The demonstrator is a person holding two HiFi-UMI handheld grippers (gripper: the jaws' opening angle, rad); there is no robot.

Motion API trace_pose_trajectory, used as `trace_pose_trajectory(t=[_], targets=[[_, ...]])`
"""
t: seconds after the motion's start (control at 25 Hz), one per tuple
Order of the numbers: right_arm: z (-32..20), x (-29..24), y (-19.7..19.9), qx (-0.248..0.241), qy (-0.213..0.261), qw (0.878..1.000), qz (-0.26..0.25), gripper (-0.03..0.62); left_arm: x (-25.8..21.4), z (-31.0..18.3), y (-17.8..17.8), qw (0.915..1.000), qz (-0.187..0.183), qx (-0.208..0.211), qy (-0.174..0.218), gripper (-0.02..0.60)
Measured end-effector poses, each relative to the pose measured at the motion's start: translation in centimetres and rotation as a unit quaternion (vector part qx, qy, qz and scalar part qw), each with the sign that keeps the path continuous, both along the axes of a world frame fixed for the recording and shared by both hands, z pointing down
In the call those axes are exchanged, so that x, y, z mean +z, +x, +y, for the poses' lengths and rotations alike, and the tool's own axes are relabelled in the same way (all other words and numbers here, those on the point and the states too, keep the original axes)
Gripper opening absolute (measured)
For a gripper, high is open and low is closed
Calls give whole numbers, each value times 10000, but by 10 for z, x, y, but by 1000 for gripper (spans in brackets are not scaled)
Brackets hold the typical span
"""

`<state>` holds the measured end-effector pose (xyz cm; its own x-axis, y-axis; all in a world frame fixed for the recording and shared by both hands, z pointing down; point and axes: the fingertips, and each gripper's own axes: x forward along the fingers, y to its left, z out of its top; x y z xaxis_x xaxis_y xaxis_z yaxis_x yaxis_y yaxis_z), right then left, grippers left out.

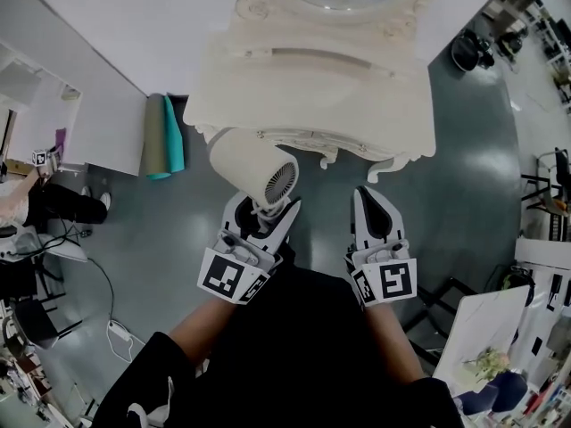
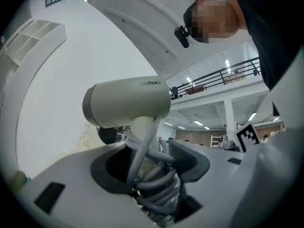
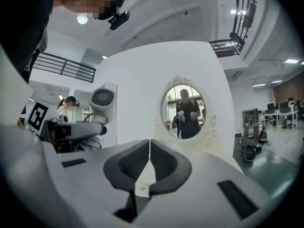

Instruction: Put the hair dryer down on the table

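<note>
Hair dryer (image 1: pixel 254 169) sits in the left gripper (image 1: pixel 266 208), whose jaws are clamped wide around its handle and the grey cord (image 2: pixel 152 175) wound on it. The handle runs down into the jaws, while the cream barrel lies crosswise above them, roughly level, its round grille end turned toward the right gripper (image 1: pixel 368 199). It hangs in the air at the front left edge of the cream dressing table (image 1: pixel 357 96), which lies straight ahead, and does not yet rest on it. The right gripper's jaws are pressed together on nothing, beside the left.
</note>
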<state>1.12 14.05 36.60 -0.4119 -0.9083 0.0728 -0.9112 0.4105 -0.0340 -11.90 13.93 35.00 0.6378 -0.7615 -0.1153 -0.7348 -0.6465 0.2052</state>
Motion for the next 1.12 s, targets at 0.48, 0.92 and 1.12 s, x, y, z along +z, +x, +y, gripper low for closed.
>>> trace_pose_trajectory(t=[0.48, 0.92, 1.12], targets=[[-75, 14, -24, 486, -280, 9984, 2, 18, 11, -76, -33, 9988, 247, 347, -255, 244], [-95, 28, -27, 512, -433, 9977, -7, 18, 23, -95, -56, 9991, 266, 89, -303, 244], [-103, 37, -35, 301, -468, 9984, -35, 18, 26, -102, -63, 9996, 165, -76, -231, 244]])
